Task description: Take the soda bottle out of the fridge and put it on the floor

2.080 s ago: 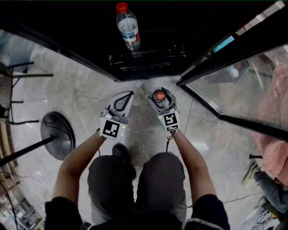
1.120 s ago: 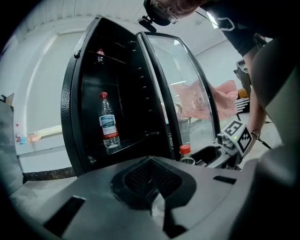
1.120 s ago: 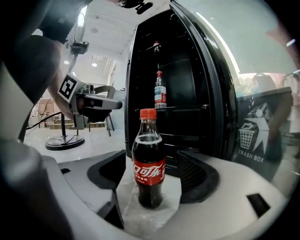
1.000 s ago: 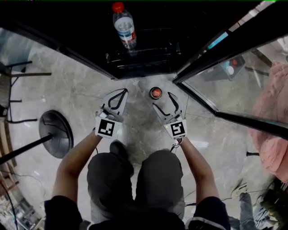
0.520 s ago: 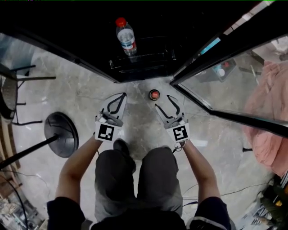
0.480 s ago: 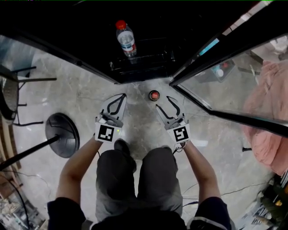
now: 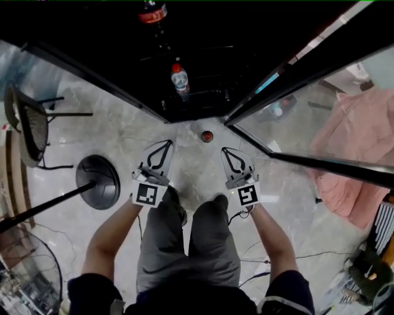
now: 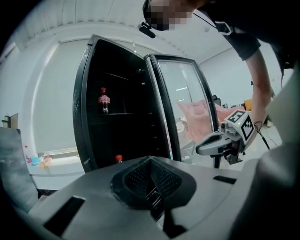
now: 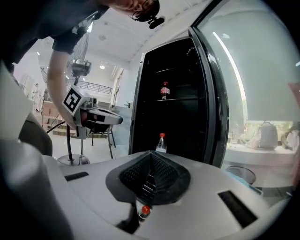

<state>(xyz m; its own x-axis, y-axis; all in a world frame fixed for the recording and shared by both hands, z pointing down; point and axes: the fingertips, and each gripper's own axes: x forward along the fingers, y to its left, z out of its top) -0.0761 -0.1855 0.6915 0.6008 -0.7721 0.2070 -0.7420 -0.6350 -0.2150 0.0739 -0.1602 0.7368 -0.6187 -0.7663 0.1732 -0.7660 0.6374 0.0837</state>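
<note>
The soda bottle (image 7: 207, 136), with its red cap up, stands on the marble floor just outside the open black fridge (image 7: 191, 112). In the right gripper view its cap (image 9: 144, 212) shows low, below the jaws. My right gripper (image 7: 225, 149) is a little behind it, jaw tips closed together with nothing between them. Level with it to the left is my left gripper (image 7: 166, 143), also shut and empty. A clear water bottle (image 7: 179, 79) stands on the fridge's bottom shelf. A second dark soda bottle (image 7: 152, 12) sits on a higher shelf.
The fridge's glass door (image 7: 320, 92) swings open to the right. A round stand base (image 7: 98, 181) and a chair (image 7: 31, 123) are at the left. A pink cloth (image 7: 351, 160) lies behind the door glass. My legs and shoes (image 7: 184, 215) are just behind the grippers.
The right gripper let go of the soda bottle on the floor, drew back from it and closed its jaws. The head view has risen, so everything looks smaller.
</note>
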